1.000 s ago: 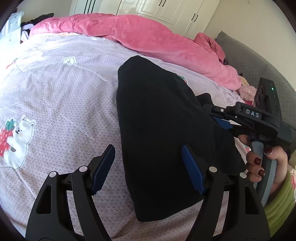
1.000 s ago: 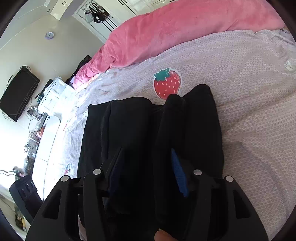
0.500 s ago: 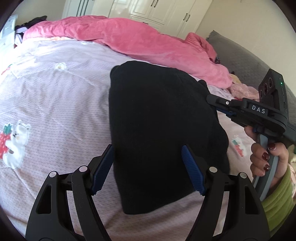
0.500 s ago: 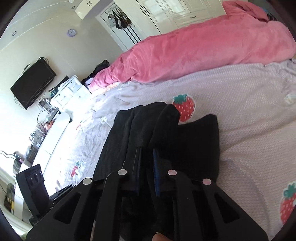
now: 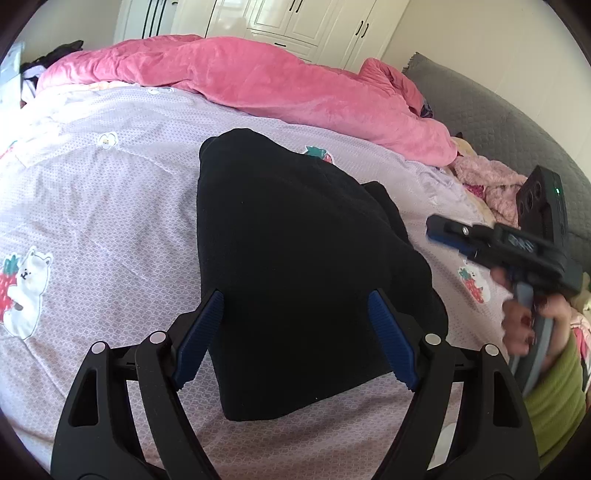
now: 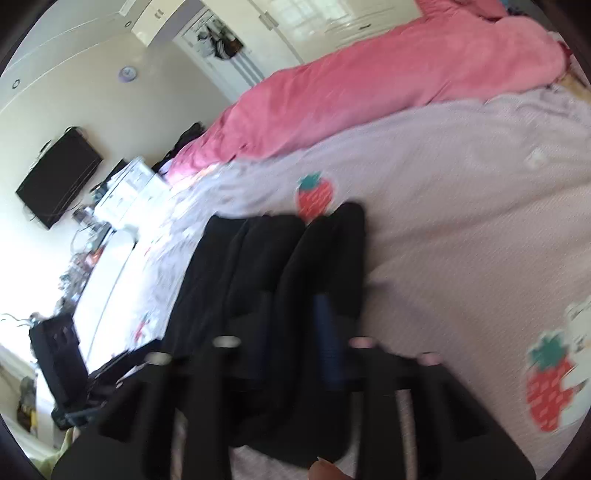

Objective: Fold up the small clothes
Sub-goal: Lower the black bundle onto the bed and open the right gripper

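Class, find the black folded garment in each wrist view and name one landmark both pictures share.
Left wrist view: the black garment fills the centre, lying on the lilac bedspread, beyond the open left jaws.
Right wrist view: it lies lower centre, blurred, running under the right jaws.
Shared landmark: the strawberry patch at the garment's far end.

A bed spread with a lilac sheet [image 5: 110,192] printed with strawberries and bears fills the room's middle, a pink duvet [image 5: 258,85] heaped along its far side. White wardrobe doors [image 5: 303,26] stand behind, a grey quilted headboard [image 5: 491,122] to the right. A black television [image 6: 59,177] hangs on a cream wall, above a sunlit cluttered white surface [image 6: 103,273]
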